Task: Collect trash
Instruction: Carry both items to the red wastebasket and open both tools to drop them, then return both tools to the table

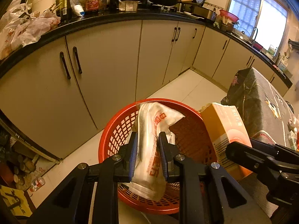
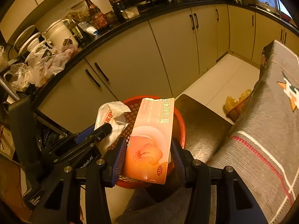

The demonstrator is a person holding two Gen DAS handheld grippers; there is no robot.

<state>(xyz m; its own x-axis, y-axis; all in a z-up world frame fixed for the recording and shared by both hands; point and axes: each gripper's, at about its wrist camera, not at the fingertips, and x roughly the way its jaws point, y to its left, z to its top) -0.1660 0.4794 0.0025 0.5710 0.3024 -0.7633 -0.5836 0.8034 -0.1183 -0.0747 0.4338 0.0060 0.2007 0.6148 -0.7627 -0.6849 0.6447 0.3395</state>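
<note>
A red plastic basket (image 1: 119,130) sits low on the floor in front of the kitchen cabinets; it also shows in the right wrist view (image 2: 180,128). My left gripper (image 1: 148,140) is shut on a white plastic bag with red print (image 1: 155,123) and holds it over the basket. The bag also shows in the right wrist view (image 2: 112,117). My right gripper (image 2: 148,147) is shut on an orange medicine box (image 2: 151,136) and holds it over the basket's right side. The box also shows in the left wrist view (image 1: 224,127).
A cloth-covered table (image 2: 271,115) stands at the right. A black countertop (image 1: 104,18) holds bottles, pans and crumpled plastic bags (image 1: 24,29). A yellow bag (image 2: 237,100) lies on the floor by the table. Clutter sits at lower left (image 1: 22,175).
</note>
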